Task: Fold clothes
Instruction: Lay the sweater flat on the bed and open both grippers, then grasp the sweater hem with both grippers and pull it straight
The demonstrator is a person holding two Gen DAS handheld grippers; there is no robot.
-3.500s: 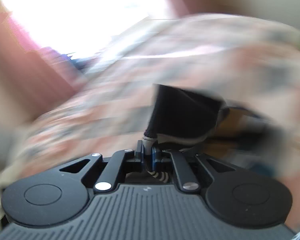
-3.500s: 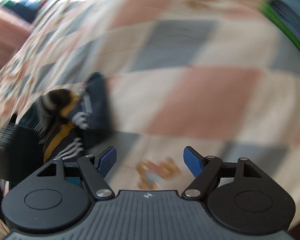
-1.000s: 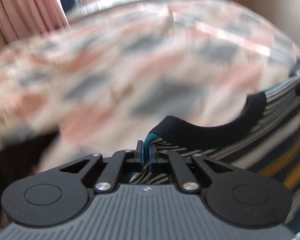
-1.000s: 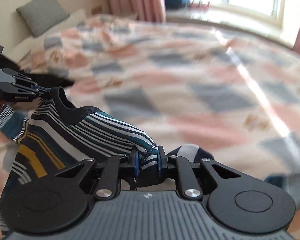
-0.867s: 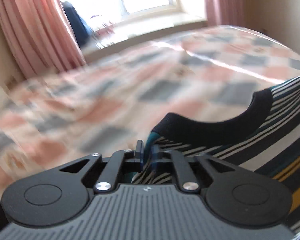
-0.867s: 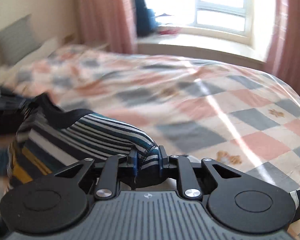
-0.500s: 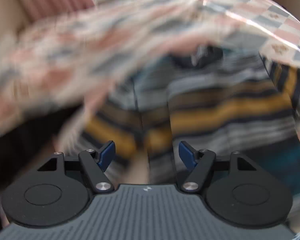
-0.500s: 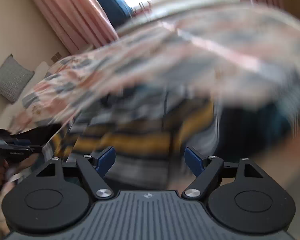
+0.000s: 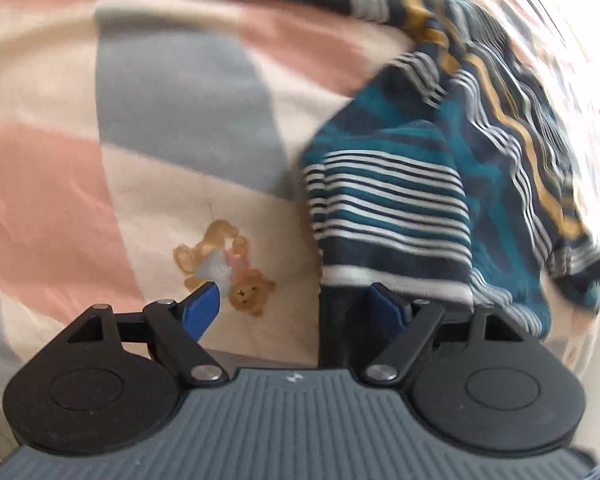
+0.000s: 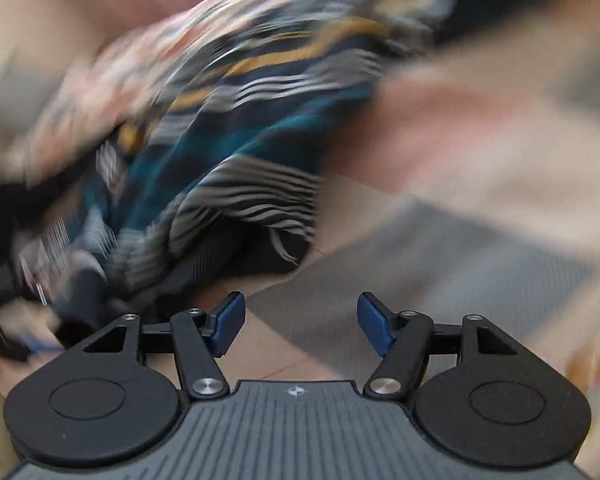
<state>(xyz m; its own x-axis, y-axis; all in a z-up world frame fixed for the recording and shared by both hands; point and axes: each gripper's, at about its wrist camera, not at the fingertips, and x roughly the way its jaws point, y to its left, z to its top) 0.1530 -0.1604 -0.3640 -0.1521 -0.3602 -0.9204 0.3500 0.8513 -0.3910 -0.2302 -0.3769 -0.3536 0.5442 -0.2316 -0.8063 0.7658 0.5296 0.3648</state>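
Striped knit in navy, teal, white and mustard, the sweater (image 9: 388, 200) lies rumpled on the checked bedspread (image 9: 120, 168), filling the right of the left wrist frame. The left tool (image 9: 294, 306) gapes wide, its right pad at the dark cuff. The right tool (image 10: 300, 322) also stands apart, empty, the sweater (image 10: 228, 152) blurred at centre left.
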